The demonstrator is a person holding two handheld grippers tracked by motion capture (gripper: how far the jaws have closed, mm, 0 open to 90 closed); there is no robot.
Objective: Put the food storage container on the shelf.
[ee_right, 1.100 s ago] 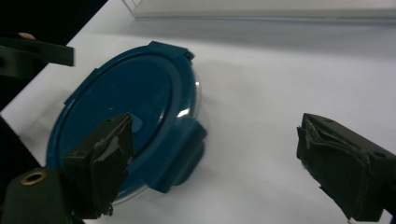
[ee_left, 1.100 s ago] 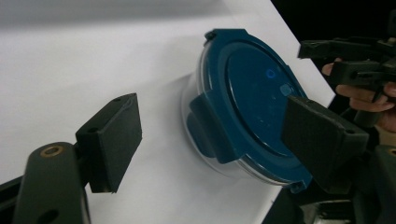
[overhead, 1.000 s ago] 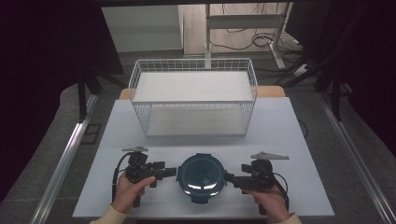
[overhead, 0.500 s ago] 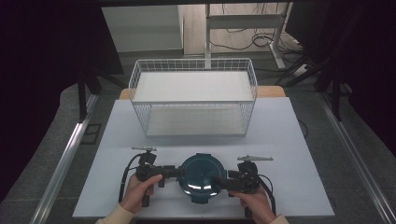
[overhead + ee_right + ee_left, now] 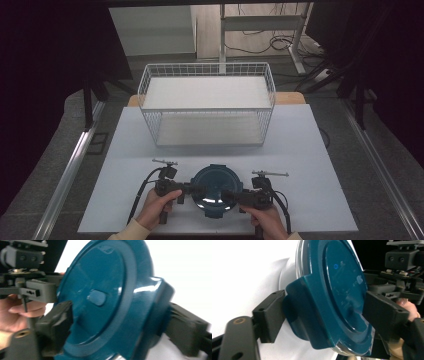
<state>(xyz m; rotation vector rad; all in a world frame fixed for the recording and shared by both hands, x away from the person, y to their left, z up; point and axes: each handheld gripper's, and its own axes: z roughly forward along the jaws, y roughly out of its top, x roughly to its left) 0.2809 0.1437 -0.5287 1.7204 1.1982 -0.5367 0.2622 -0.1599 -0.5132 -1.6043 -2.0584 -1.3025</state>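
A round container with a dark teal lid (image 5: 216,192) sits on the white table near the front edge. My left gripper (image 5: 197,190) reaches in from the lid's left. In the left gripper view its jaws (image 5: 327,315) clamp the lid's side clip (image 5: 299,312), one pad under the clip and one on the lid top. From the right my right gripper (image 5: 231,196) meets the lid. Its jaws (image 5: 120,325) have just been closing, and they now press on the opposite clip (image 5: 155,315) and the lid top. A hand holds each gripper.
A white wire basket (image 5: 207,100) with a white floor stands behind the container, at the far half of the table (image 5: 325,165). Cables trail from both grippers toward the front edge. Dark floor and metal rails border the table.
Both hands have come inward and down from either side of the container. The jaws, which stood beside the lid, now sit on its two side clips.
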